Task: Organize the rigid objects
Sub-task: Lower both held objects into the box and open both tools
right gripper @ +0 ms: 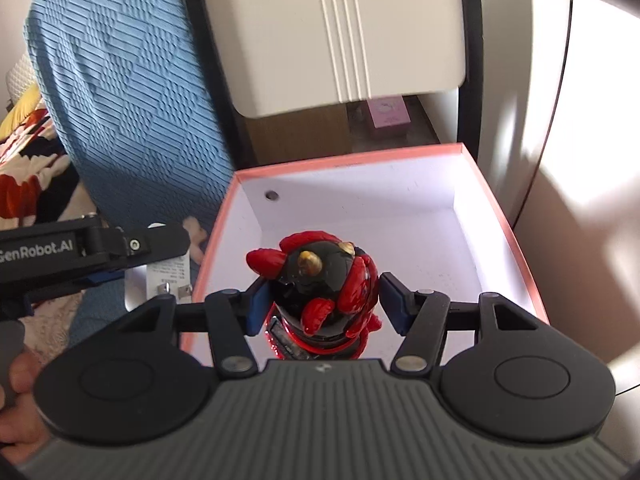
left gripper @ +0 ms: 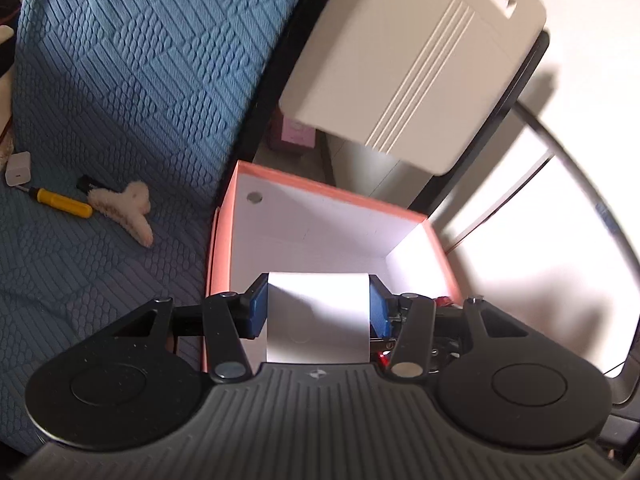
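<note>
My left gripper [left gripper: 318, 300] is shut on a white power adapter [left gripper: 318, 316], its blue pads pressing both sides, over the near edge of a salmon-pink box [left gripper: 332, 194] with a white inside. In the right wrist view my right gripper [right gripper: 322, 300] is shut on a red and black horned figurine [right gripper: 320, 280], held above the same box [right gripper: 348, 162]. The left gripper [right gripper: 100, 248] shows there at the left with the adapter [right gripper: 168, 280], prongs visible. The box floor that shows is bare.
On the blue quilt [left gripper: 120, 80] lie a yellow screwdriver [left gripper: 60, 202], a small white charger [left gripper: 18, 168], a black item [left gripper: 86, 182] and a fluffy cream hair clip [left gripper: 128, 208]. A beige cabinet [left gripper: 400, 60] stands behind the box. A hand [right gripper: 16, 380] grips the left tool.
</note>
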Demonstrator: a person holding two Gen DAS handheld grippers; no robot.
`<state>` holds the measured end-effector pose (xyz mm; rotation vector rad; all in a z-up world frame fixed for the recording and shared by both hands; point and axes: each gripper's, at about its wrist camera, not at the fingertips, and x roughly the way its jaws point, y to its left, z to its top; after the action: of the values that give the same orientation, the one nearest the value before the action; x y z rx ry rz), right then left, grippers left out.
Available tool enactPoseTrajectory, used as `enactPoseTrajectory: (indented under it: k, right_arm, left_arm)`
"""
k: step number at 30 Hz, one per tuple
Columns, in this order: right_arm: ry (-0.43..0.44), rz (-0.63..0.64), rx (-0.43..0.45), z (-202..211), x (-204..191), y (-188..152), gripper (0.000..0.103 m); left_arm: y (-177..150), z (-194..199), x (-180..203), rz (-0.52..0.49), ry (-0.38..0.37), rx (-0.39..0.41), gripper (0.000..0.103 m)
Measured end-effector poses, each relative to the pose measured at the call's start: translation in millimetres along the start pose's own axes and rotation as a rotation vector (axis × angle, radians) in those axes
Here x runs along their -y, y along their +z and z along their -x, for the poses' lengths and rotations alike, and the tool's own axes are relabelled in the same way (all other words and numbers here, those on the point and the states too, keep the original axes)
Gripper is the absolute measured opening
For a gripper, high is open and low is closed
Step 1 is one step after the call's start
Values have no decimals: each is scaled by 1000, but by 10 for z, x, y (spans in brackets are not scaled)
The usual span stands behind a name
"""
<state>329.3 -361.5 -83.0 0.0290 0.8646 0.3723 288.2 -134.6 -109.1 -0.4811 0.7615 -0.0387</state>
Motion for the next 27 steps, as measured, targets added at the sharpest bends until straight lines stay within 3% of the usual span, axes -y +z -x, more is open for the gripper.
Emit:
enactPoseTrajectory:
  k: [7,16,27]
  right_arm:
    - [-25,-6,-69,-263,217,-226,61]
    - [-33,-71,-140,-481,372,-418,61]
    - [-20,-77,-79,-301,305,-311,64]
  left_arm:
    - [-254,-375,7,-1,26,-69,56]
    - [-292,-488,45,-4,20,-85,56]
    - [-210,-339,98,-14,3,-55,63]
